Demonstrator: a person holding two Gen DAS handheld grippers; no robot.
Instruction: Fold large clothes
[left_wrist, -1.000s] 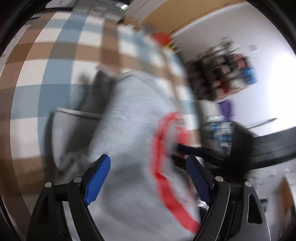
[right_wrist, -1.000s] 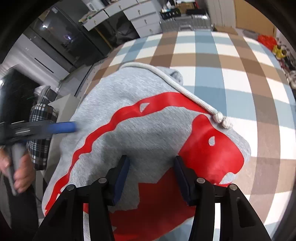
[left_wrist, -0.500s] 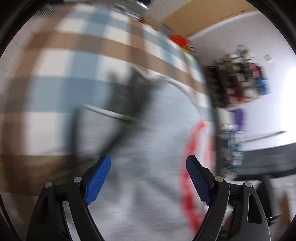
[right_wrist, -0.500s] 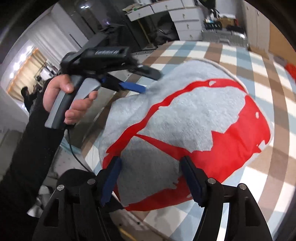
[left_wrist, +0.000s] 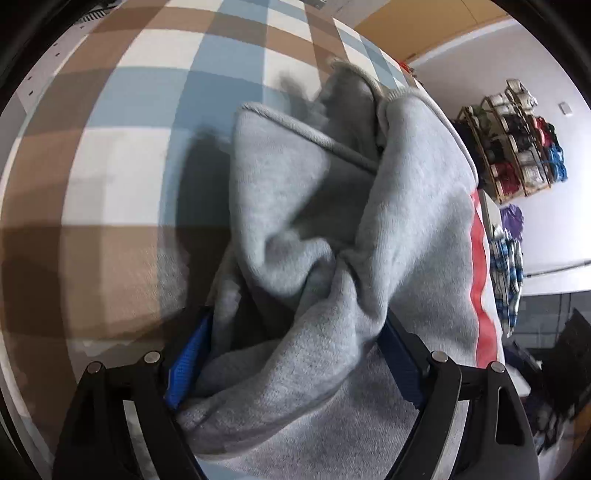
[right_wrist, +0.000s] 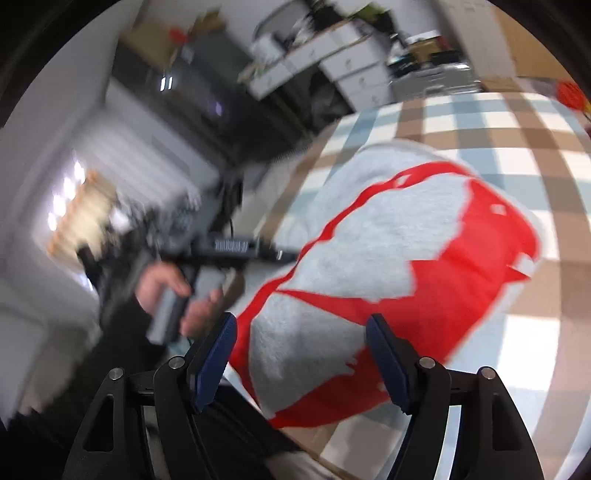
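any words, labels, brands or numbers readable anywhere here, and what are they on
No text can be read in either view.
Left gripper: a pale printed strip runs along its black body in the right wrist view, too blurred to read.
Grey sweatshirt: its red print is a shape, with no letters visible.
Shelf by the wall: rolls and packs, any labels too small to read.
Checked cloth: pattern only.

Even indoor light, fisheye-bent dark edges; the right wrist view is motion-blurred, the left sharper.
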